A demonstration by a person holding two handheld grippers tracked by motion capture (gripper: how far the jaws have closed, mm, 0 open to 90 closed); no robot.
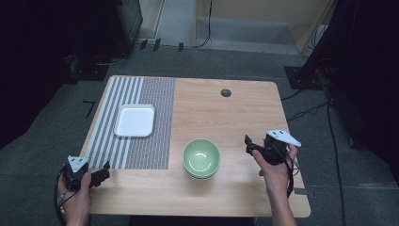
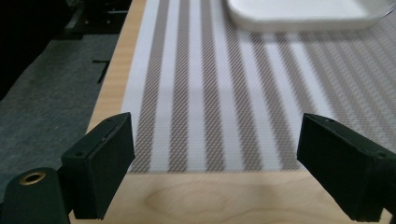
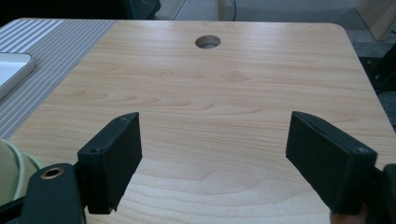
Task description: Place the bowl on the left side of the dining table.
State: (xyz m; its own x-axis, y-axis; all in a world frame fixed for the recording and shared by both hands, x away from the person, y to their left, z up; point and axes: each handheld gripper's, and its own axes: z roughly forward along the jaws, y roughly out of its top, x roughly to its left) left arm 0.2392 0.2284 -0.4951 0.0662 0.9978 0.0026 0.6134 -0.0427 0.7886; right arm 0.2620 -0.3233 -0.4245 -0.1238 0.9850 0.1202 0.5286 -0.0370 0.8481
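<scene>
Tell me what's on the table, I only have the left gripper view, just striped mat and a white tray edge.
Observer: Green bowls sit stacked on bare wood just right of the mat, near the front edge.
Operator: Where's the right gripper?
Observer: The right gripper is over the table's right side, beside the bowls and apart from them, jaws wide open and holding nothing.
Operator: Anything else on the wood?
Observer: A round hole near the far edge of the table.
Operator: And my tray, is anything in it?
Observer: No, the tray is a white square dish and looks bare inside, lying wholly on the mat.
</scene>
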